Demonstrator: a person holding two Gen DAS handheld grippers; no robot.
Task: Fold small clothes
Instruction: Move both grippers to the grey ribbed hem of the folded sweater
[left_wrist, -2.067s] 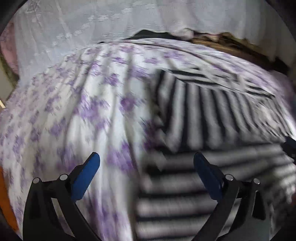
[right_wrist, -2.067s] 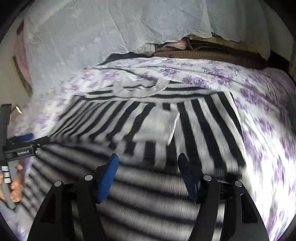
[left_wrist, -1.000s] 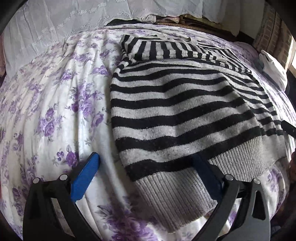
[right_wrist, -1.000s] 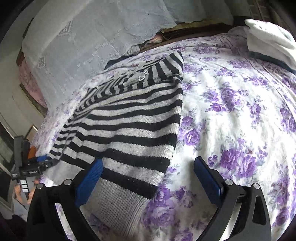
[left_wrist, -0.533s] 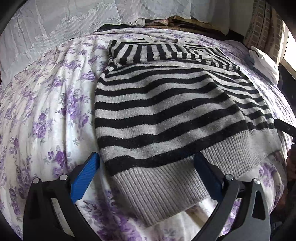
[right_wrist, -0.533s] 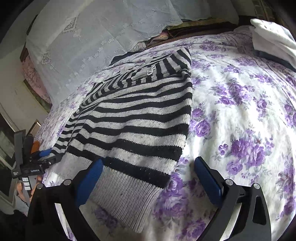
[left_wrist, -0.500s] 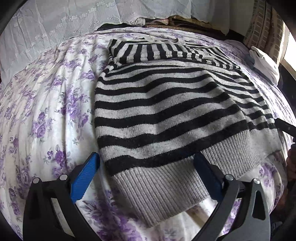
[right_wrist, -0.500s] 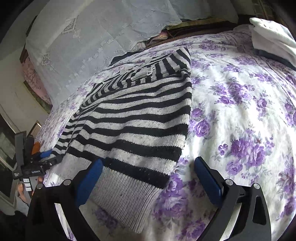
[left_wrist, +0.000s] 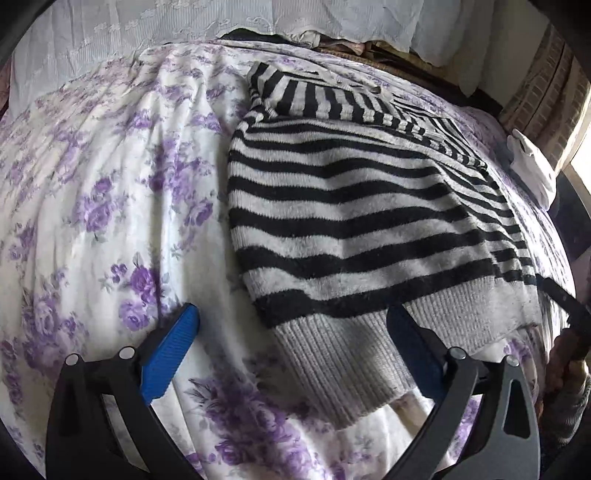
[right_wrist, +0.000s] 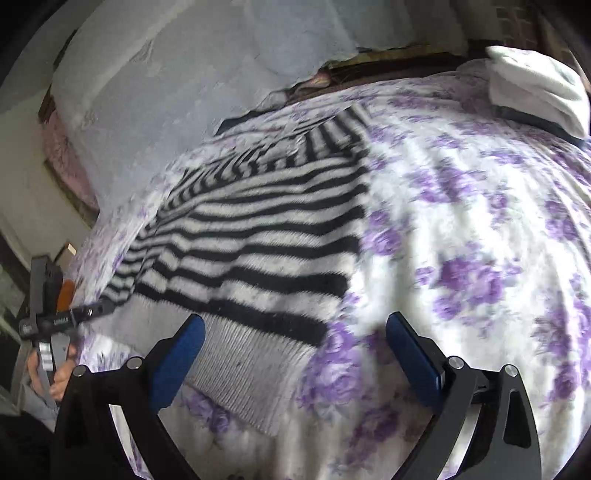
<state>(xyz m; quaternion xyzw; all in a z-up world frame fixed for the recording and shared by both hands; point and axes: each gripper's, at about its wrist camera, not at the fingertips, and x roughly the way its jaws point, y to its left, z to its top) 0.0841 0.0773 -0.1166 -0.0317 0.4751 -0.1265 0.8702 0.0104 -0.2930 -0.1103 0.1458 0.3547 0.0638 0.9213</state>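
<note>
Left gripper (left_wrist: 291, 343): mine, jaws spread wide, nothing between them, poised over the near left corner of the hem; the right blue pad appears to sit just at or over the ribbed band, contact not certain. Right gripper (right_wrist: 295, 347): mine, likewise wide open and empty, straddling the hem's opposite corner, the ribbing between its pads. Striped sweater (left_wrist: 351, 206): black-and-grey knit, lying flat on the bedspread, grey ribbed hem nearest me, sleeves folded in across the far end; I judge this arrangement leaves a neat rectangle ready for a lengthwise fold from hem toward collar, hence one gripper stationed at each hem corner. Floral bedspread (left_wrist: 110, 192): white with purple flowers, serving as the folding surface. White folded cloth (right_wrist: 535, 85): well apart at the far right of the bed, possibly finished work. Lace hanging (right_wrist: 184, 74): behind the bed.
</note>
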